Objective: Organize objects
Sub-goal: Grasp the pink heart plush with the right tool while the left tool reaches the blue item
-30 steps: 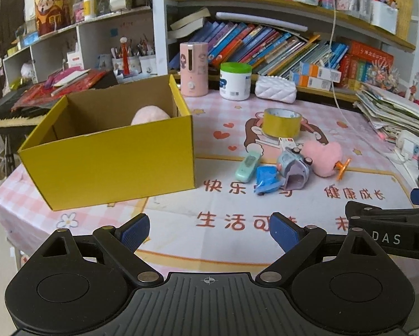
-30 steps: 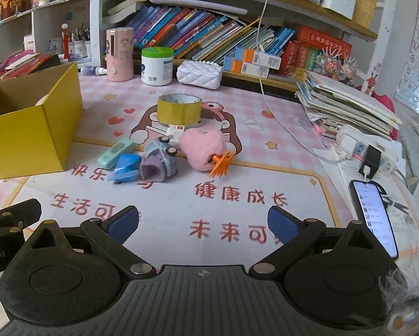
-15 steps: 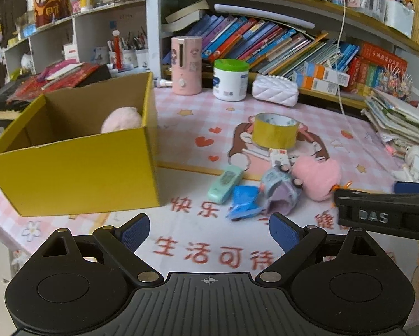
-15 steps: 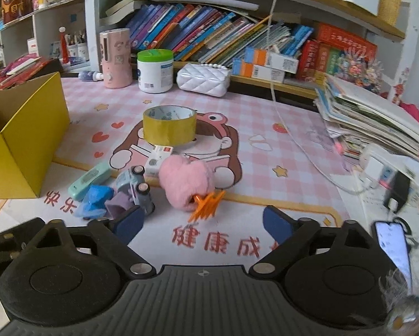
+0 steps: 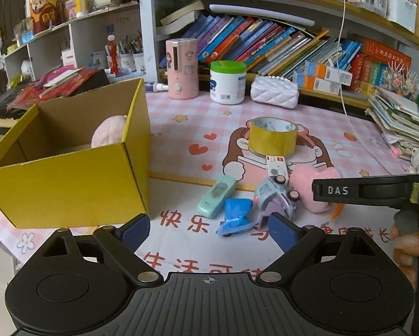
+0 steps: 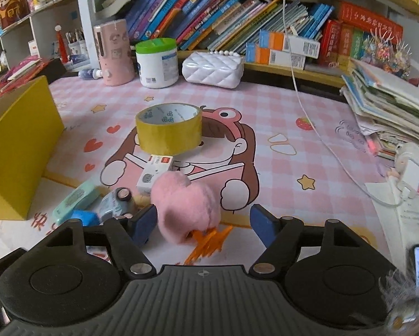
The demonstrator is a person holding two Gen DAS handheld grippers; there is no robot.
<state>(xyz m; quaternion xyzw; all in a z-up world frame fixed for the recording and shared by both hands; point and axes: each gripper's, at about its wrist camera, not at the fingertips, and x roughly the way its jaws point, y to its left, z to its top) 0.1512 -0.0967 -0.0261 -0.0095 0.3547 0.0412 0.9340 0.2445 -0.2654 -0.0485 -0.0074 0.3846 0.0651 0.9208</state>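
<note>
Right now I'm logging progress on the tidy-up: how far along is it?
Early. Done: one pink plush sits in the yellow box. In hand: nothing; the right tongs are open around the pink fluffy clip, the left tongs open and empty. Left on the mat: tape roll, toy car, mint case, blue toy, small card box.

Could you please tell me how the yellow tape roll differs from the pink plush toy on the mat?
The yellow tape roll is a smooth, hollow ring; the pink plush toy is a fuzzy, solid lump. The tape roll sits farther back, while the plush toy lies between the open right gripper's fingers. Both rest on the mat, outside the yellow box.
</note>
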